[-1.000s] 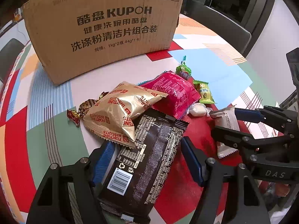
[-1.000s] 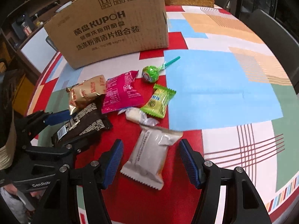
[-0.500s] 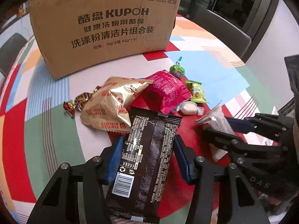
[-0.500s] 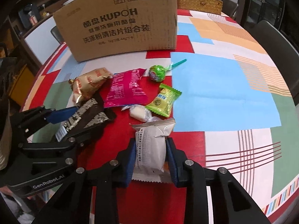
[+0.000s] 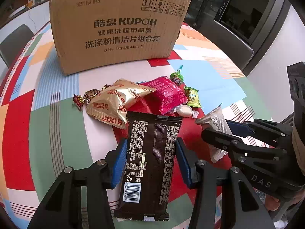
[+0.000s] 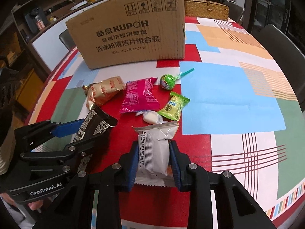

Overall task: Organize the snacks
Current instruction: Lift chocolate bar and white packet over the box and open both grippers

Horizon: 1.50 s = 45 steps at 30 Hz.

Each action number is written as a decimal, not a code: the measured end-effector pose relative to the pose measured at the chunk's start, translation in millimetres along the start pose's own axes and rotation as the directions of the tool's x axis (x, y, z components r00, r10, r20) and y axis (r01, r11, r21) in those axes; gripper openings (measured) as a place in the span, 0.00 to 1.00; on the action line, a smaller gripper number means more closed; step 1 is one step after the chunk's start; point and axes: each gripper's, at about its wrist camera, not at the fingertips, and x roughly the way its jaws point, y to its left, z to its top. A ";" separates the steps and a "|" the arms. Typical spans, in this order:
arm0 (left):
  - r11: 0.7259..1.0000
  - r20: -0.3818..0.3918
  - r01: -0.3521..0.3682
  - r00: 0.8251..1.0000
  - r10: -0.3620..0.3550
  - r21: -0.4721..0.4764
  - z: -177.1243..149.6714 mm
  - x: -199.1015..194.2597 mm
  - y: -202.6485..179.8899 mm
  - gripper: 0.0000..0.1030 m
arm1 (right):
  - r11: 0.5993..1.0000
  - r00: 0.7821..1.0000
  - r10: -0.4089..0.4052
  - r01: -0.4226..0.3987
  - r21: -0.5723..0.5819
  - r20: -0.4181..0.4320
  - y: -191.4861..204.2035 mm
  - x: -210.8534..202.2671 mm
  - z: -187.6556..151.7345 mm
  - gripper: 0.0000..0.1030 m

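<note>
Both sets of tongs had been closing over the last second, from standing wide around their packets to gripping them. At the bottom centre of my left view, the left tongs [image 5: 150,162] were clamped on the dark packet [image 5: 150,152], which had tilted up off the tablecloth [image 5: 57,133]. Low in my right view, the right tongs [image 6: 153,164] squeezed the white packet [image 6: 154,152]. I judged both wrappers slick and puffy, so either could slip out or crush. Beyond lay the gold bag [image 5: 112,103], pink bag [image 5: 165,95] and lollipop [image 6: 167,81]; the cardboard box [image 5: 118,24] stood along the top.
</note>
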 end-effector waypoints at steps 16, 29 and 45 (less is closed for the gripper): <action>1.000 0.182 0.008 0.983 -0.009 0.006 4.5 -57.2 -4.5 0.46 | 0.999 0.997 0.021 -0.019 -0.027 0.075 11.1 -30.2 6.9 0.31; 1.000 0.314 -0.016 0.949 0.010 0.017 28.5 -96.0 -5.6 0.46 | 0.998 0.981 0.036 -0.025 -0.060 0.193 21.3 -64.1 30.9 0.31; 0.997 0.464 -0.076 0.884 0.057 0.022 83.2 -132.7 4.0 0.46 | 0.996 0.931 0.034 0.000 -0.092 0.363 23.1 -93.0 92.3 0.31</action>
